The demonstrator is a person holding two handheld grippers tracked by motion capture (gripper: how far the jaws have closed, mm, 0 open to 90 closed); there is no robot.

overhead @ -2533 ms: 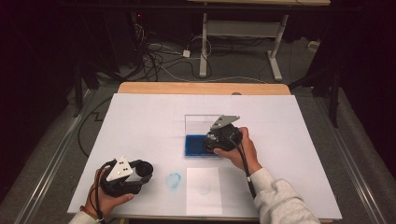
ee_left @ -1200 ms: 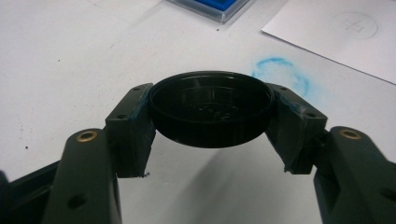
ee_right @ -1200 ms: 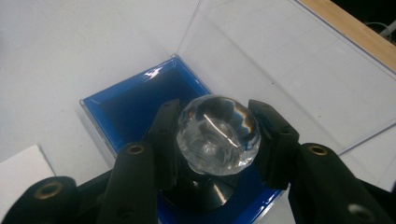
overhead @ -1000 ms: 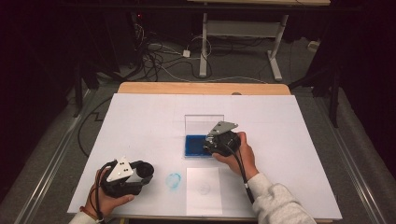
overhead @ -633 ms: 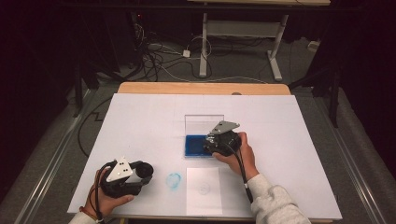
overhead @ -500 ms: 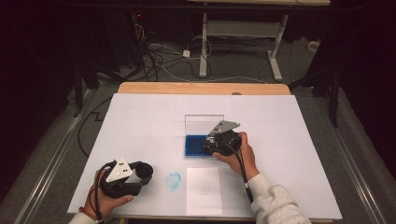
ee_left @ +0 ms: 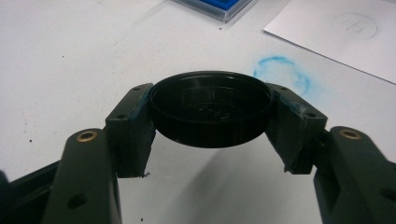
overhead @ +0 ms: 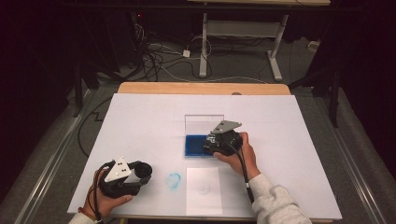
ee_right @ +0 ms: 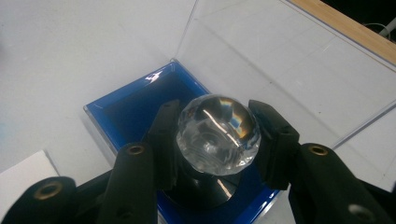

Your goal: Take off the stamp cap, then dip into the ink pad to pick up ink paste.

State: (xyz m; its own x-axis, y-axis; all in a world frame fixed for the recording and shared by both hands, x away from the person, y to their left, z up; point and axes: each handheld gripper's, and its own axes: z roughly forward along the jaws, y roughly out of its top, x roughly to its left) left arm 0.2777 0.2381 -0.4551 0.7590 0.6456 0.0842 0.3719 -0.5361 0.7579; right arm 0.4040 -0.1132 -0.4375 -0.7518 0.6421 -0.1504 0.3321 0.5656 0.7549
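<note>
In the right gripper view my right gripper [ee_right: 218,140] is shut on a stamp's clear faceted knob [ee_right: 218,133]. The stamp's black base [ee_right: 210,186] rests on the blue ink pad [ee_right: 126,112] of an open box with an upright clear lid [ee_right: 261,60]. In the high view the right gripper [overhead: 208,145] sits at the box [overhead: 192,145] in mid-table. At the front left, my left gripper [overhead: 141,173] is shut on a round black cap [ee_left: 212,107], held just above the table, open side up.
A white paper sheet [overhead: 203,190] with a faint printed circle lies near the front edge. A smeared blue ink ring [overhead: 173,181] marks the white table cover [overhead: 289,126] between the sheet and my left hand. The wooden table edge [overhead: 201,88] runs along the far side.
Since the earliest frame my right gripper has sunk slightly with the stamp onto the ink pad. The left hand and its cap have kept still.
</note>
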